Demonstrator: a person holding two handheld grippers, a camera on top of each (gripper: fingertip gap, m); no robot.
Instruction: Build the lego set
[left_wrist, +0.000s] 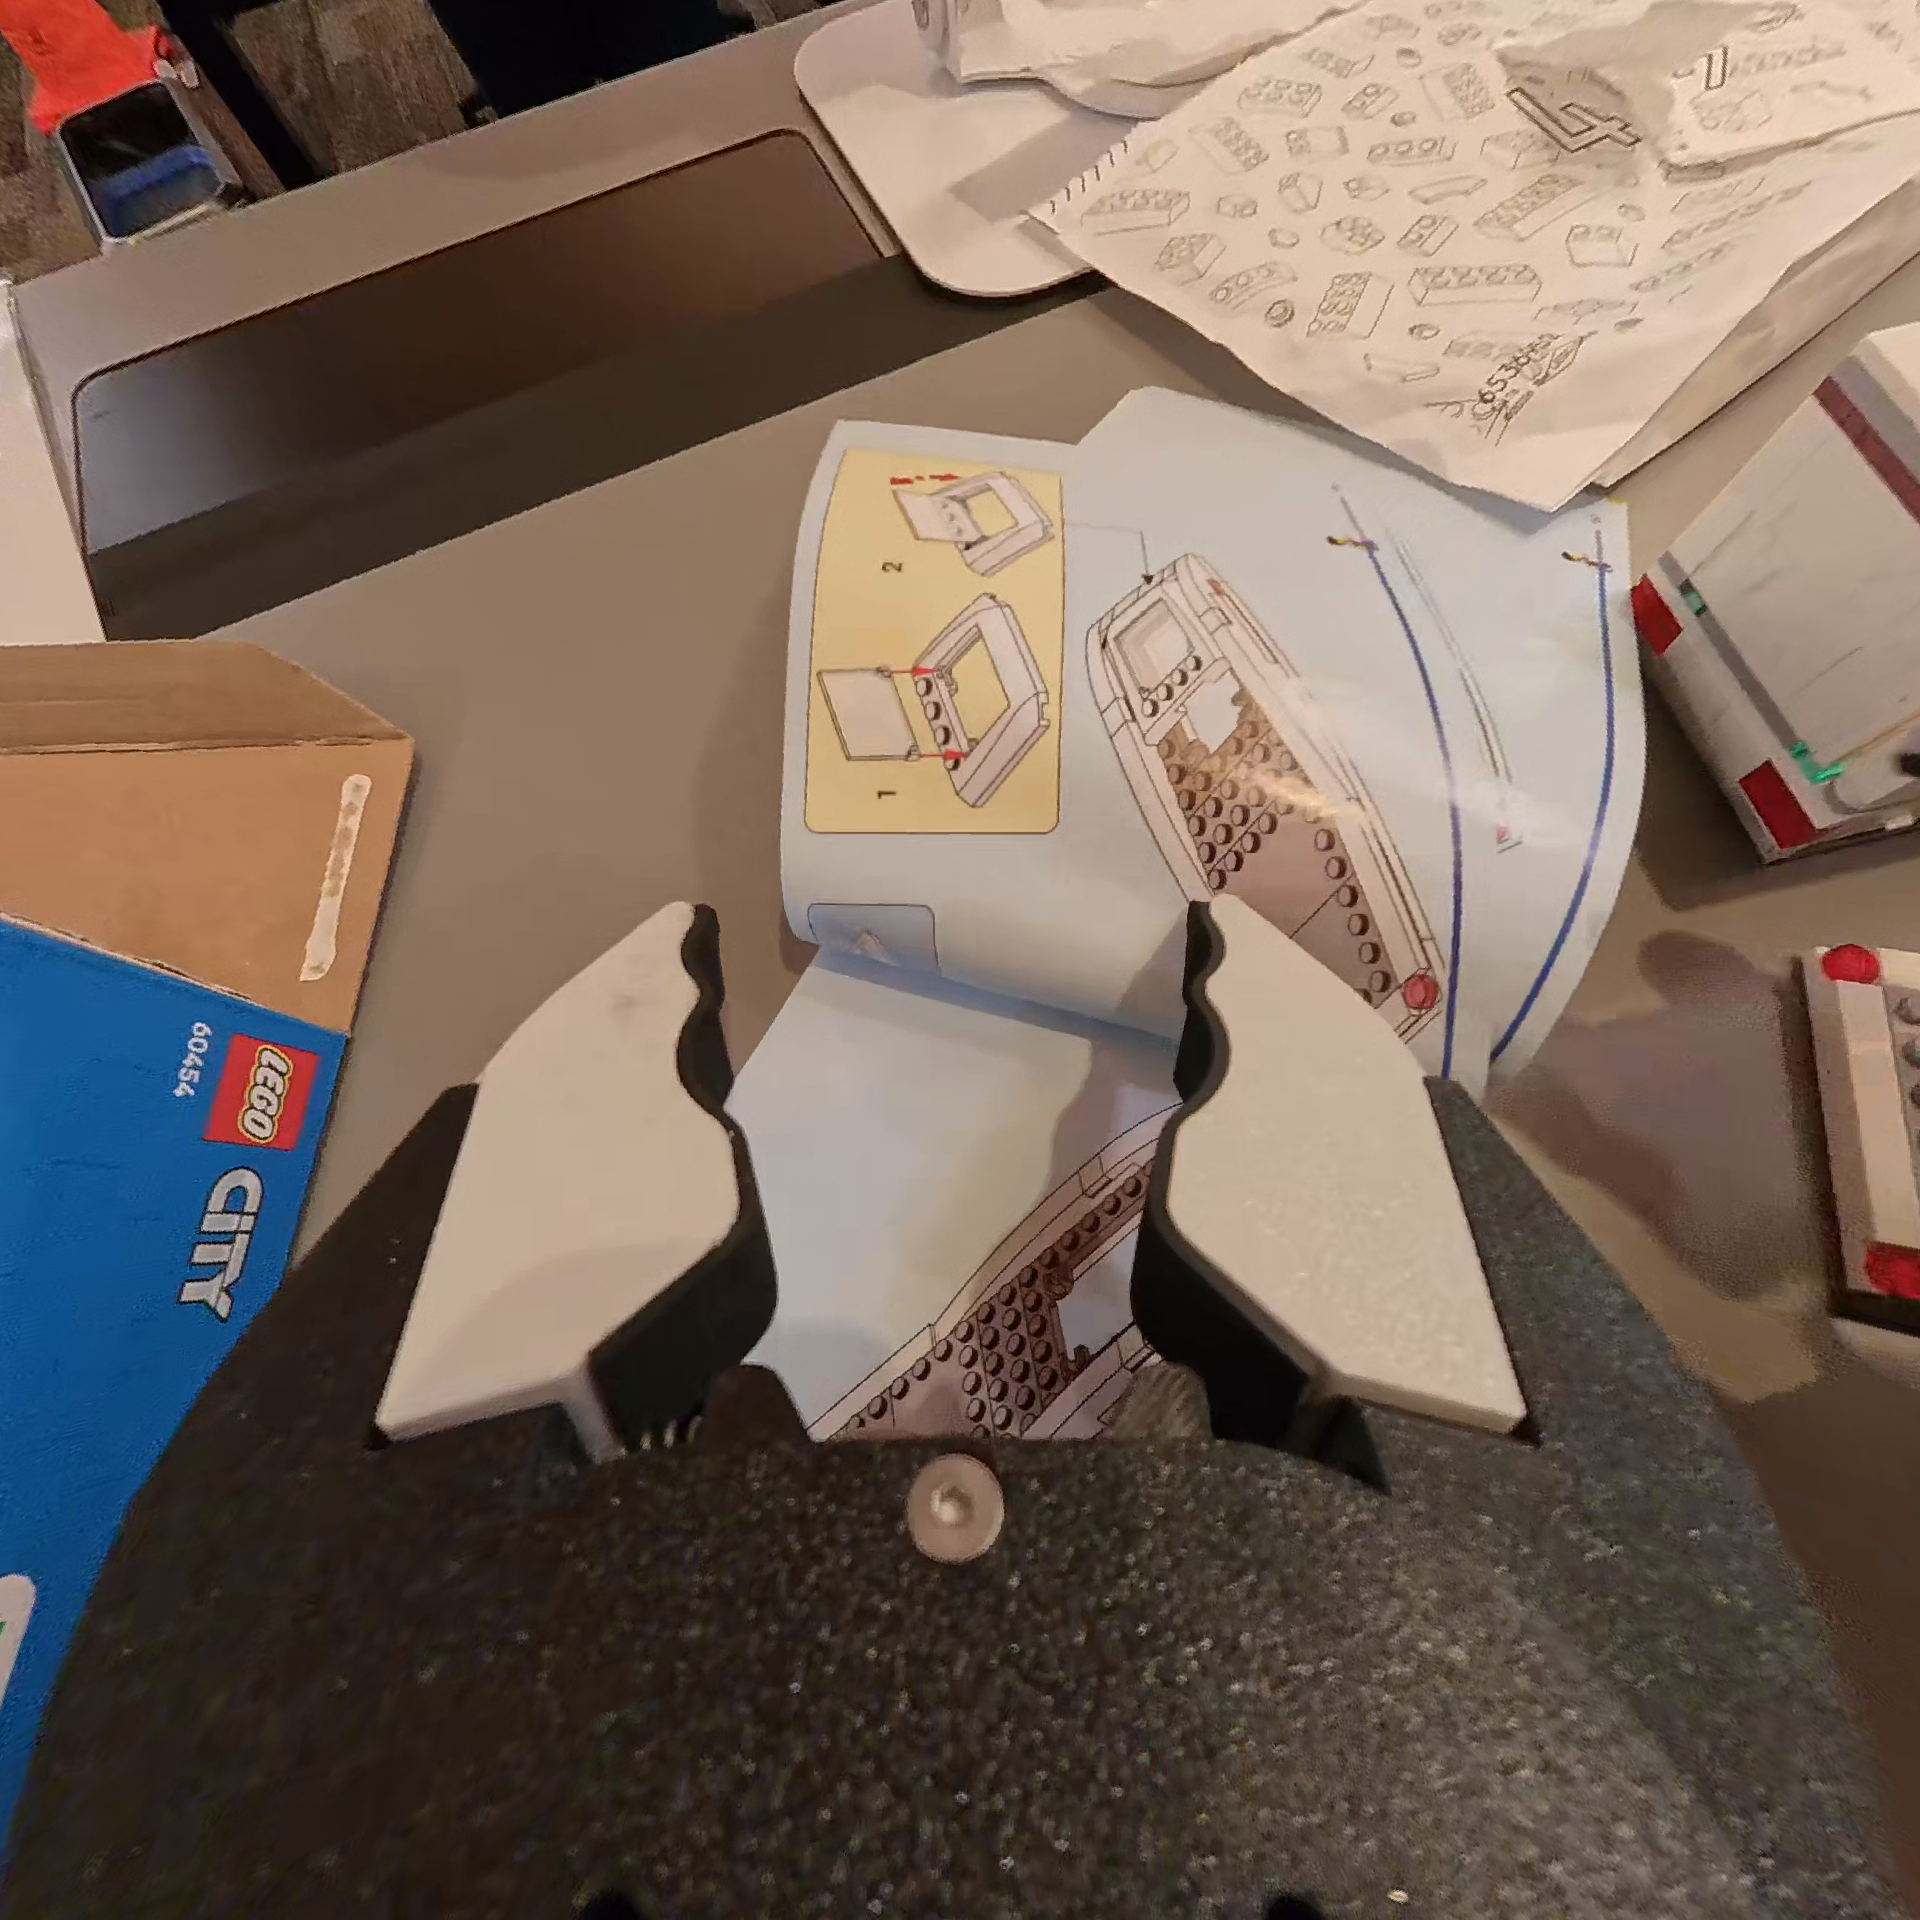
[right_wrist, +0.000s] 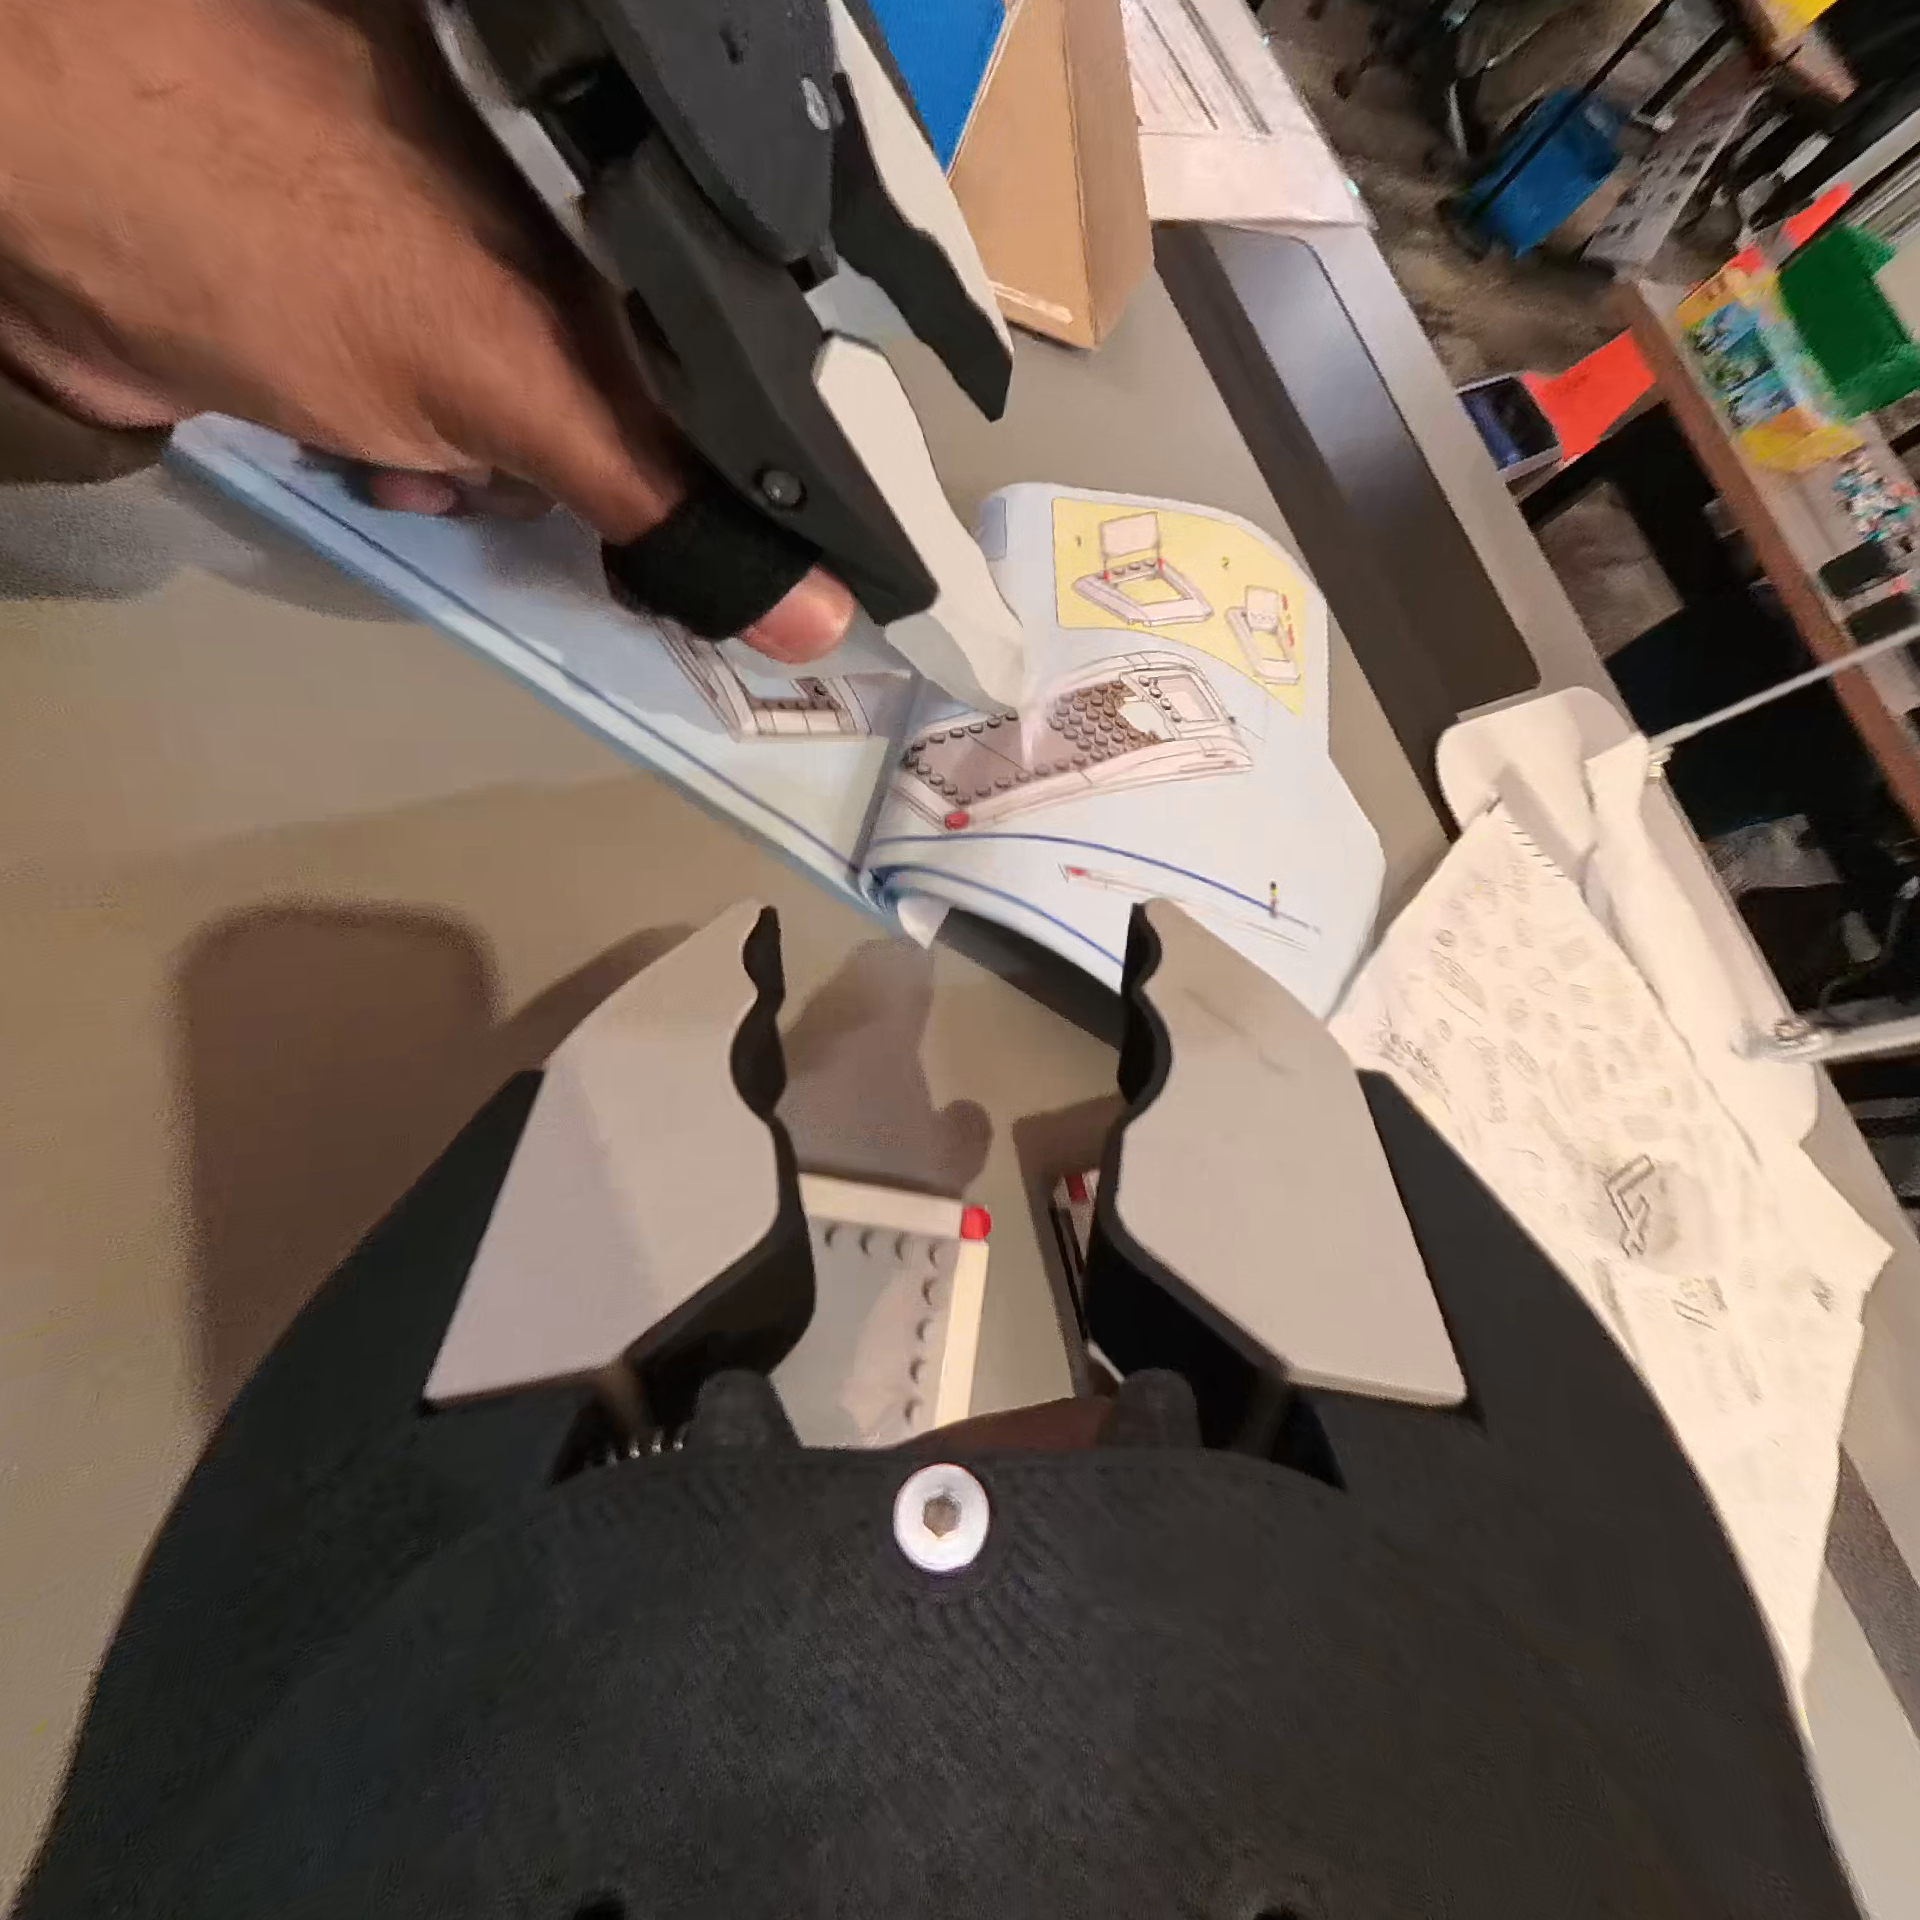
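An open, light-blue instruction booklet (left_wrist: 1195, 675) lies on the grey table (left_wrist: 582, 644), its pages curling up. My left gripper (left_wrist: 951, 925) is open just above it, with a page lying under the gap and no pad pressing on it. The right wrist view shows the left gripper (right_wrist: 992, 551) held by a hand (right_wrist: 312, 260), one fingertip (right_wrist: 966, 655) resting on a page of the booklet (right_wrist: 1195, 790) near the spine. My right gripper (right_wrist: 951, 925) is open and empty above the table. A white and grey brick plate with a red stud (right_wrist: 914, 1299) lies below it.
A blue set box with a brown flap (left_wrist: 135, 1143) lies at the left. A white paper bag printed with brick drawings (left_wrist: 1455, 229) lies at the far right. A white brick build with red parts (left_wrist: 1797, 665) and a studded plate (left_wrist: 1870, 1143) sit at the right edge.
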